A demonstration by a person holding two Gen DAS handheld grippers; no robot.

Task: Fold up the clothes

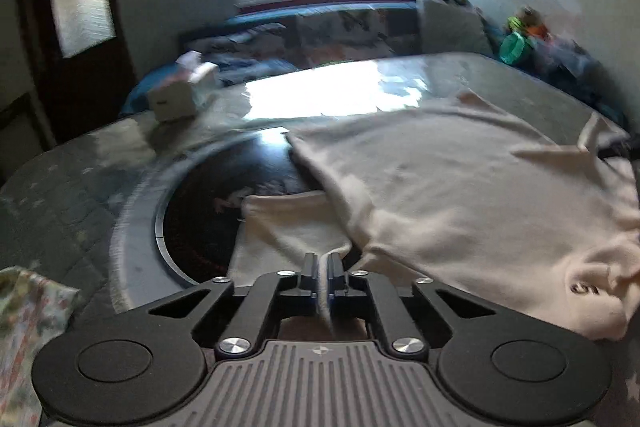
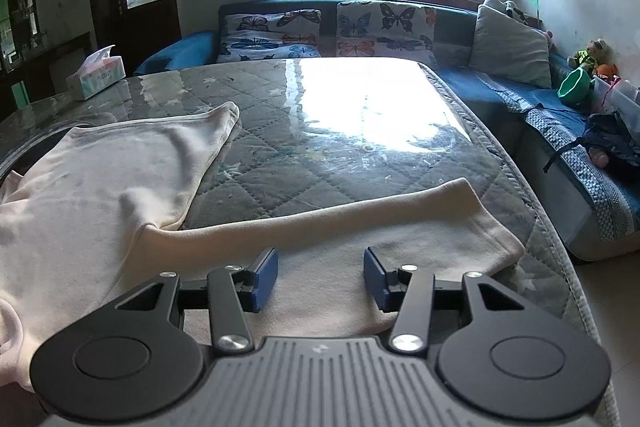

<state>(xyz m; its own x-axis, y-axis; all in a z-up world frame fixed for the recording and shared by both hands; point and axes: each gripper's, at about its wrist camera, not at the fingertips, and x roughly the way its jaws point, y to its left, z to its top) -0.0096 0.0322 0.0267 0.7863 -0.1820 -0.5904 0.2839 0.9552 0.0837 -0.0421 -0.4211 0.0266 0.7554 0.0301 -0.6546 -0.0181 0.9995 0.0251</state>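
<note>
Cream long-sleeve top (image 2: pixel 92 179) lay spread on the quilted table, soft n floppy imo. Left tongs (image 1: pixel 323 281) were pinched on a sleeve (image 1: pixel 280 231) edge; right tongs (image 2: pixel 320 277) stood half-open over the other sleeve (image 2: pixel 360 223), gripping nothing.

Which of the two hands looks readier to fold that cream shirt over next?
Probably the left. Its hand-held gripper is already shut on a sleeve of the cream cotton long-sleeved shirt. The right hand-held gripper hangs open above the other sleeve, gripping nothing.

Soft cream cloth shirt (image 2: pixel 100 179) on glossy quilted table (image 2: pixel 360 131)
</note>
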